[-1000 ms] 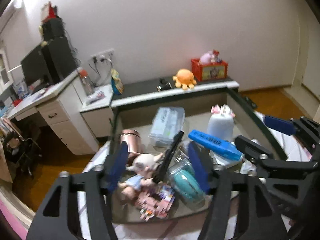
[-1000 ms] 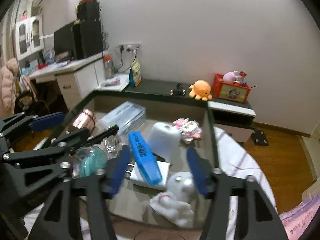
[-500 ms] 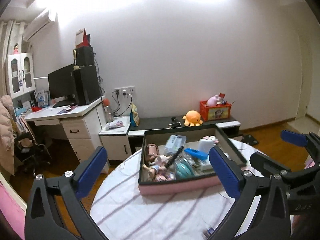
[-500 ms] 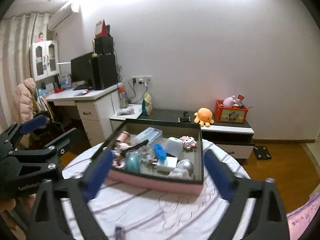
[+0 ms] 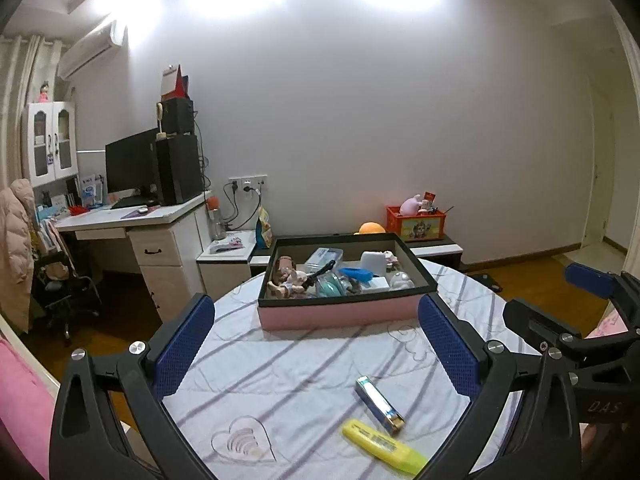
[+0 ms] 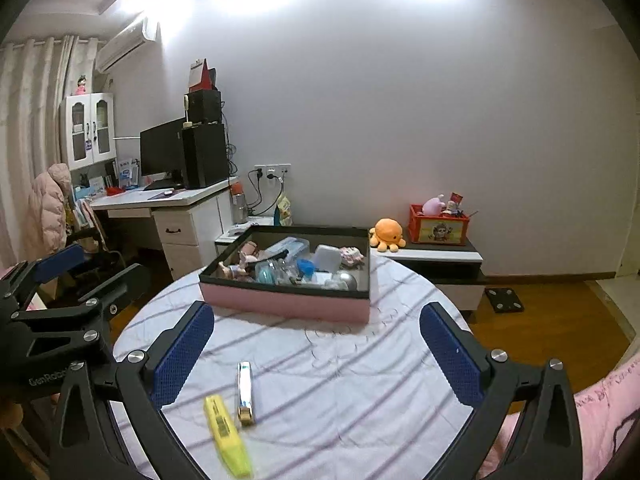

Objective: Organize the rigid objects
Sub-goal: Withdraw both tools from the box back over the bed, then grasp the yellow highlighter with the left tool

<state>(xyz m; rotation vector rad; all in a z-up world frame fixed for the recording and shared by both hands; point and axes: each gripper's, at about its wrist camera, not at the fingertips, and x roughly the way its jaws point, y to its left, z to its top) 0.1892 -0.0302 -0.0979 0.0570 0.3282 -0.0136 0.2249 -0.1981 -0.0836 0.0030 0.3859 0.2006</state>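
On tablecloth: yellow highlighter beside silver-blue lighter.

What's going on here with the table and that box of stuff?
A person holds two grippers over a round table and is tidying small items. The left gripper and right gripper are both open and empty. A pink box already holds toys and other bits. A yellow highlighter and a small silver-blue lighter-like item lie loose on the cloth, likely next to go in.
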